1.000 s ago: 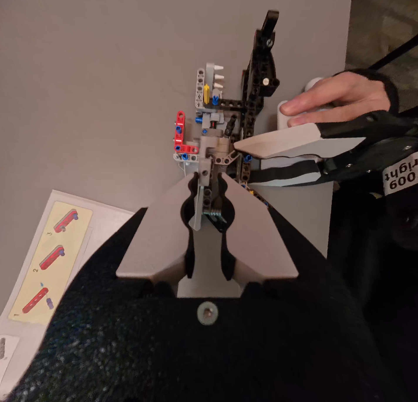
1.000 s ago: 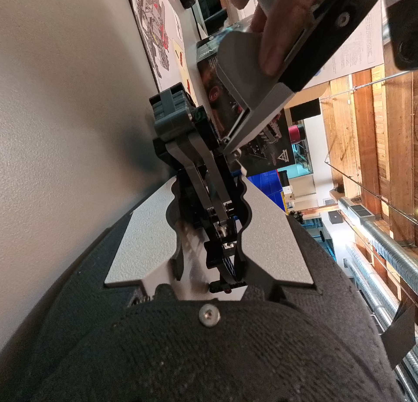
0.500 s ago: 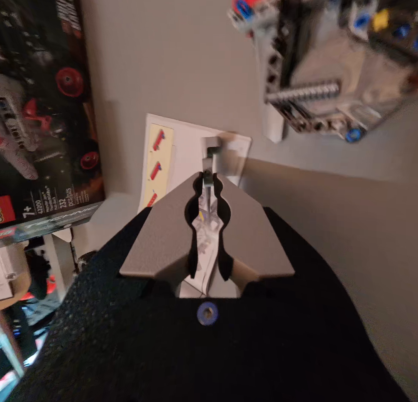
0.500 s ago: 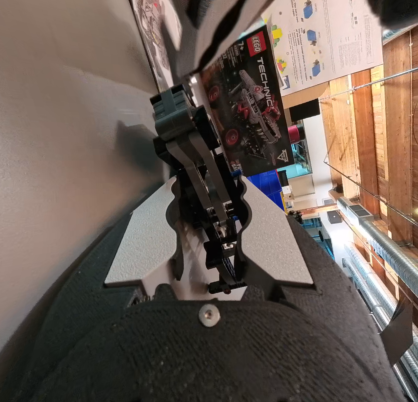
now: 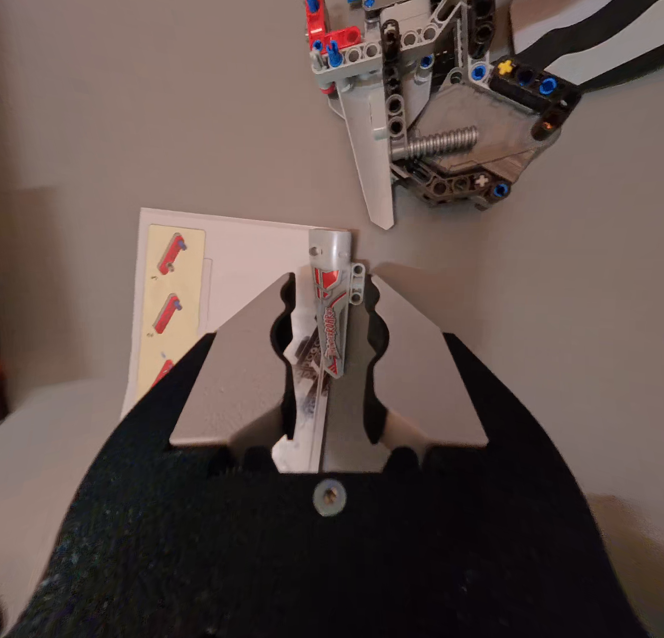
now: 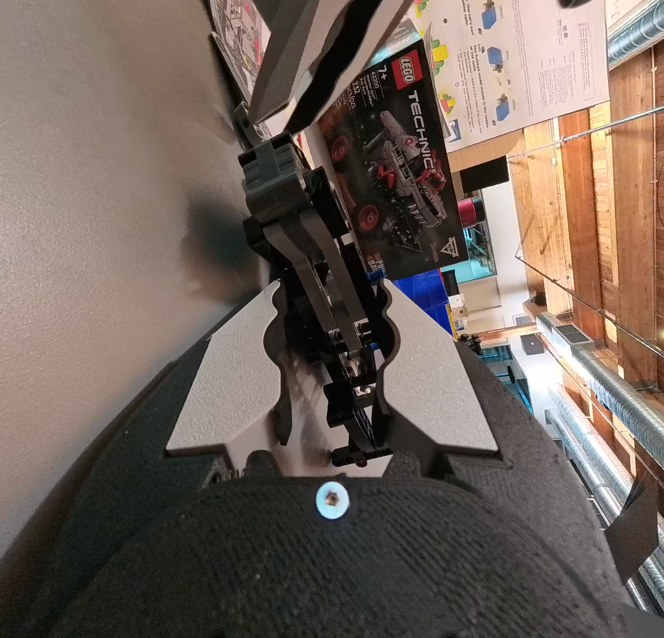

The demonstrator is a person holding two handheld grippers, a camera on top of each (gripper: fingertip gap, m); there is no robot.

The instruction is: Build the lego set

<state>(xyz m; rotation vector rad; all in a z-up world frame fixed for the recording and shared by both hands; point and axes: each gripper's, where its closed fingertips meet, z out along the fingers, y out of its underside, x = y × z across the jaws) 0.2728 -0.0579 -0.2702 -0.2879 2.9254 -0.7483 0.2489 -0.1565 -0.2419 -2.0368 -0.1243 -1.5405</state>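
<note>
- Left wrist view: the left gripper (image 5: 328,279) stands with its two fingers parted by a moderate gap. One grey curved panel piece (image 5: 328,297) with red decoration lies in that gap. Whether the pads touch it cannot be told.
- The panel piece rests across the right edge of one instruction sheet (image 5: 230,261), which lies on the grey table (image 5: 143,100) below and to the left of the fingers.
- On the sheet, left of the left finger, one yellow box shows three red part drawings.
- Ahead and to the right of the left gripper sits one partly built lego model (image 5: 424,93). Counted on it: one red L-shaped beam (image 5: 323,35), one silver spring (image 5: 442,141), one long grey pointed panel (image 5: 370,154), one yellow cross-shaped axle end (image 5: 505,67), and several blue pins.
- At the upper right corner, the striped fingers of the right gripper (image 5: 560,42) meet the far side of the model.
- Right wrist view: the right gripper (image 6: 330,287) is closed down onto the lego model (image 6: 305,261); the dark grey and black beams fill the narrow space between its two fingers.
- Ahead of these fingers, the left gripper (image 6: 287,111) points in from above, with a small grey piece beside its tips.
- Shown only here: one set box (image 6: 395,172) printed with a truck, one poster (image 6: 521,46) beyond it, one blue bin (image 6: 424,297), wooden walls and silver ducts.
- Shown only in the left wrist view: the model's coloured parts and the panel's red decoration.
</note>
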